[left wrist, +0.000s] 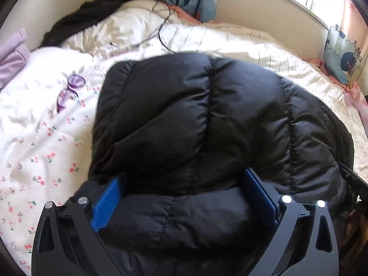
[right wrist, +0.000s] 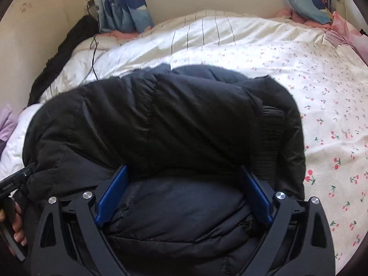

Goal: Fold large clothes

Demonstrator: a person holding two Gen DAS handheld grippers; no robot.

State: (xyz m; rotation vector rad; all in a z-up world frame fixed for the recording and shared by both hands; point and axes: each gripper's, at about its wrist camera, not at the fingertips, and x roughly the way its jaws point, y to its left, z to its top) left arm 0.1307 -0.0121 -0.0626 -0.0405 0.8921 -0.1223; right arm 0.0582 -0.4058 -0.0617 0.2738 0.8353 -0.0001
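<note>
A black quilted puffer jacket (left wrist: 207,119) lies folded in a thick bundle on the bed; it also fills the middle of the right wrist view (right wrist: 161,119). My left gripper (left wrist: 184,179) has its blue pads (left wrist: 108,202) spread wide, with a thick roll of the jacket's near edge bulging between them. My right gripper (right wrist: 182,172) stands the same way, blue pads (right wrist: 112,195) wide apart around the jacket's near edge. A ribbed cuff (right wrist: 271,133) shows at the jacket's right side. The pad tips are buried under the upper layer.
The bed has a white cherry-print quilt (right wrist: 322,105) and a striped white duvet (left wrist: 230,39). Purple glasses (left wrist: 69,92) lie left of the jacket. A black cable (left wrist: 161,30), dark garment (left wrist: 92,16), lilac cloth (left wrist: 11,57) and blue cushions (left wrist: 342,57) lie along the wall.
</note>
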